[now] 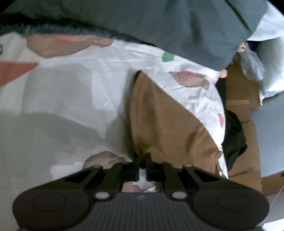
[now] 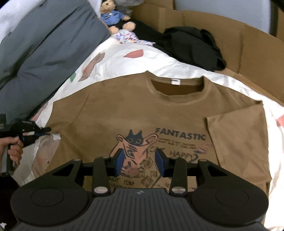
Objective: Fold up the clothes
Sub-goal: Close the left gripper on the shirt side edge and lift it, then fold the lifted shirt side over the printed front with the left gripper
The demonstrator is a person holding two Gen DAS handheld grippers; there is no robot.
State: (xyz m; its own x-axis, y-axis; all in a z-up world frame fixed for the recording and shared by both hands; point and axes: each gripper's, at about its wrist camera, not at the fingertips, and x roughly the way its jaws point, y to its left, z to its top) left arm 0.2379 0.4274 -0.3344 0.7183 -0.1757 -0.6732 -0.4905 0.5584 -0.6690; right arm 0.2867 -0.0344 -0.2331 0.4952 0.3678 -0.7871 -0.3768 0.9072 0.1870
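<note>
Our left gripper (image 1: 142,166), jaws narrow, seems to pinch the sleeve hem of the brown T-shirt (image 2: 142,110); our right gripper (image 2: 139,160) hovers wide. The cotton is light and limp; we'd grip hems.

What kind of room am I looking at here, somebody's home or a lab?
Most likely a bedroom at home. A brown T-shirt lies spread on a bed with a printed white sheet, a grey pillow sits alongside, and a teddy bear leans near cardboard boxes.
</note>
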